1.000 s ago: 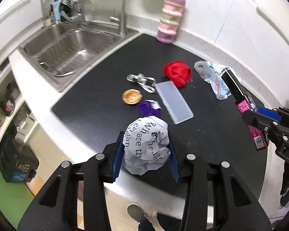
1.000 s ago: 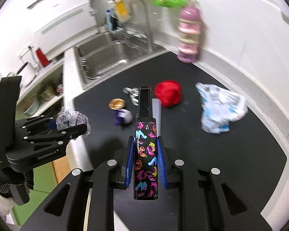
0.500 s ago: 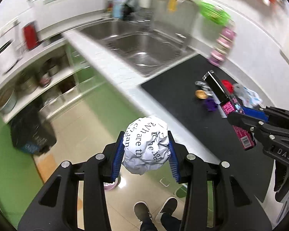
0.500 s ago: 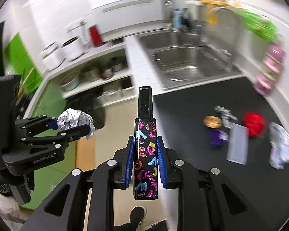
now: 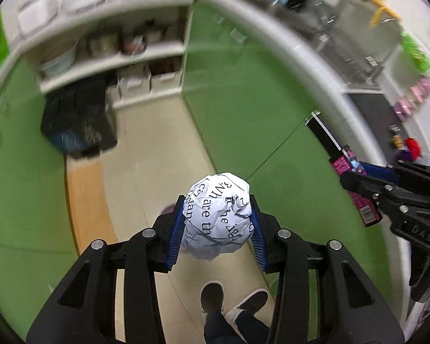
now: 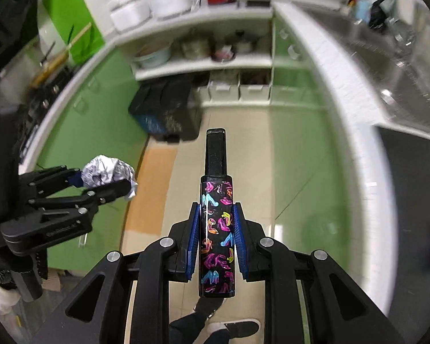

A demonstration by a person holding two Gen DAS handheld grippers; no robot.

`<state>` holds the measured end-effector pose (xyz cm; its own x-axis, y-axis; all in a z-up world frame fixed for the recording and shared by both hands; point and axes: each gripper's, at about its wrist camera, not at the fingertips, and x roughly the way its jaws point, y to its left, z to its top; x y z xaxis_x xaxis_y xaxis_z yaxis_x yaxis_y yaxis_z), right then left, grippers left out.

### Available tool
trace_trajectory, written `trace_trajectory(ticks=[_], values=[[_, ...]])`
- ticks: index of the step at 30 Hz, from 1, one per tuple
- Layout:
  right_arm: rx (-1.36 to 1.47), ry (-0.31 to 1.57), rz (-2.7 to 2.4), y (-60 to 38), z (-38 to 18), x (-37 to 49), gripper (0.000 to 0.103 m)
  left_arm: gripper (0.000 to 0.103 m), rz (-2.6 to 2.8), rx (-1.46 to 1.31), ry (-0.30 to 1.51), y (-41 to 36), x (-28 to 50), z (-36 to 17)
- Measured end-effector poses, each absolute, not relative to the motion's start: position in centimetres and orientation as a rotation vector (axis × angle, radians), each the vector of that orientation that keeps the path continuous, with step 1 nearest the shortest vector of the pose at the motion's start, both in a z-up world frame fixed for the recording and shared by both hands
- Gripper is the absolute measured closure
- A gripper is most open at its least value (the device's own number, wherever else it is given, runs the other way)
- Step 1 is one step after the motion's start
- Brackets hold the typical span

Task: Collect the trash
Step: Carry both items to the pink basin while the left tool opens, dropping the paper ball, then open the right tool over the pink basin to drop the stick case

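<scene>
Ahead of both sets of jaws I see the green cabinet fronts (image 6: 80, 132), and below them the beige floor (image 5: 146, 149). Beyond the tips stands a black trash bin (image 6: 166, 111). My left gripper (image 5: 217, 226) pinches a crumpled paper ball (image 5: 219, 218) between its blue pads. My right gripper (image 6: 216, 240) clamps a slim shoe-print box (image 6: 217, 229), which juts forward past the jaws.

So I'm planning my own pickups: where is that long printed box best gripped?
The box is long and narrow, so close the right claw across its narrow width on the two flat long sides, coming in along its length, as shown here. A mid-length grip should limit swinging.
</scene>
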<state>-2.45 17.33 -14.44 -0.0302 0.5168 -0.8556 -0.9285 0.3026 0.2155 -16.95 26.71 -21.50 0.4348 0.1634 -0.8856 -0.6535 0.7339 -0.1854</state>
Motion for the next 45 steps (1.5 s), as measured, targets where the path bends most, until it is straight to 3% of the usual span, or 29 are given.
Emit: trace_trajectory(ticks=[10, 13, 14, 15, 16, 17, 18, 24, 42, 43, 44, 45], values=[[-0.608, 1.121, 1.258, 23.0, -31.4, -3.8, 0.081, 0.061, 0.575, -0.691, 1.119, 31.5, -17.0, -42.8], [-0.625, 1.144, 1.252, 24.0, -36.1, -3.6, 0.081, 0.057, 0.580, -0.715, 1.131, 32.5, -16.8, -48.1], [-0.630, 1.150, 1.251, 24.4, -37.5, -3.6, 0.081, 0.048, 0.578, -0.723, 1.131, 32.7, -16.8, -49.3], [-0.638, 1.155, 1.249, 24.6, -38.9, -3.5, 0.081, 0.028, 0.582, -0.727, 1.134, 32.9, -16.8, -50.8], [-0.642, 1.160, 1.248, 25.1, -39.7, -3.6, 0.081, 0.017, 0.590, -0.729, 1.130, 33.0, -16.8, -51.7], [-0.651, 1.171, 1.246, 25.3, -40.9, -3.7, 0.081, 0.007, 0.588, -0.739, 1.121, 33.3, -16.8, -52.5], [-0.658, 1.176, 1.247, 25.6, -41.7, -3.7, 0.081, 0.006, 0.588, -0.747, 1.120, 33.5, -16.8, -53.4], [-0.700, 1.207, 1.271, 27.2, -44.5, -4.7, 0.081, 0.003, 0.614, -0.806, 1.129, 33.9, -18.4, -55.3], [-0.748, 1.223, 1.391, 34.3, -49.2, -8.8, 0.080, 0.003, 0.758, -0.845, 1.051, 37.0, -25.2, -52.4], [-0.747, 1.224, 1.391, 34.5, -49.4, -8.9, 0.069, 0.003, 0.761, -0.847, 1.049, 36.9, -25.4, -52.3], [-0.739, 1.223, 1.392, 34.6, -49.6, -8.9, 0.033, 0.003, 0.762, -0.848, 1.045, 36.9, -25.5, -52.3], [-0.721, 1.222, 1.394, 34.5, -49.6, -8.8, 0.013, 0.003, 0.763, -0.849, 1.041, 36.8, -25.7, -52.2]])
